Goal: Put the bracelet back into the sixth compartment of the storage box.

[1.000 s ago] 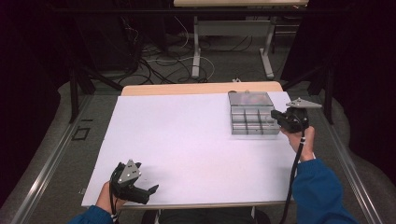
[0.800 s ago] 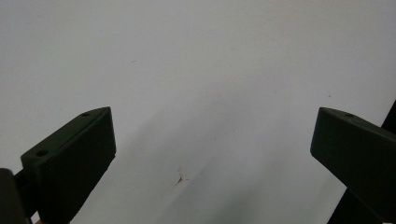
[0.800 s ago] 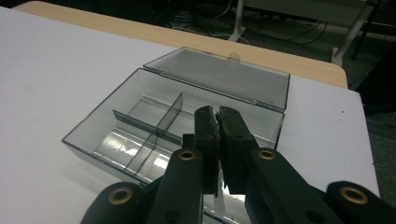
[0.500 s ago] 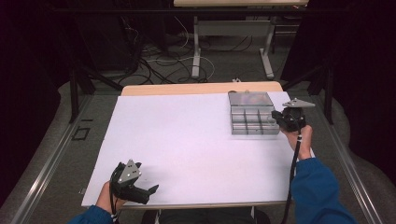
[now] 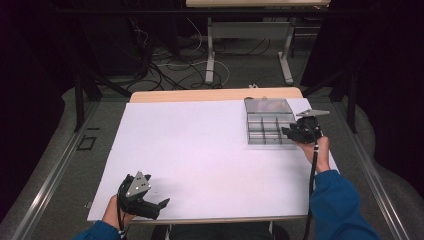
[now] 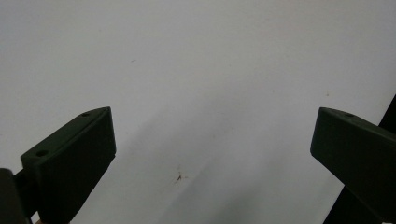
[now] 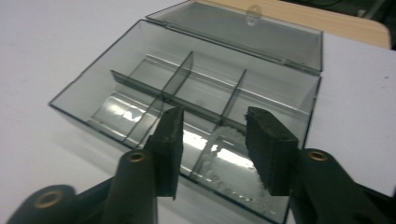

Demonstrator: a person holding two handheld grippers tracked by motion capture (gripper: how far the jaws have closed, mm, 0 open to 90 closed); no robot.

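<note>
Seemingly empty, compartment box (image 7: 196,98) lies open under right gripper (image 7: 212,140)

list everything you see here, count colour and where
compartment box: 1, clear smoky grey, lid open, empty as far as visible, far right of the table
white sheet: 1, white, covers most of the tabletop
table: 1, light wood, edge shows beyond the sheet
cables: several, dark and white, on the floor behind the table
second table: 1, pale legs, far background
left claw: 1, black, open, near left edge of the sheet
right claw: 1, black, open, over the box's near compartments
sleeves: 2, blue, bottom edge
</note>
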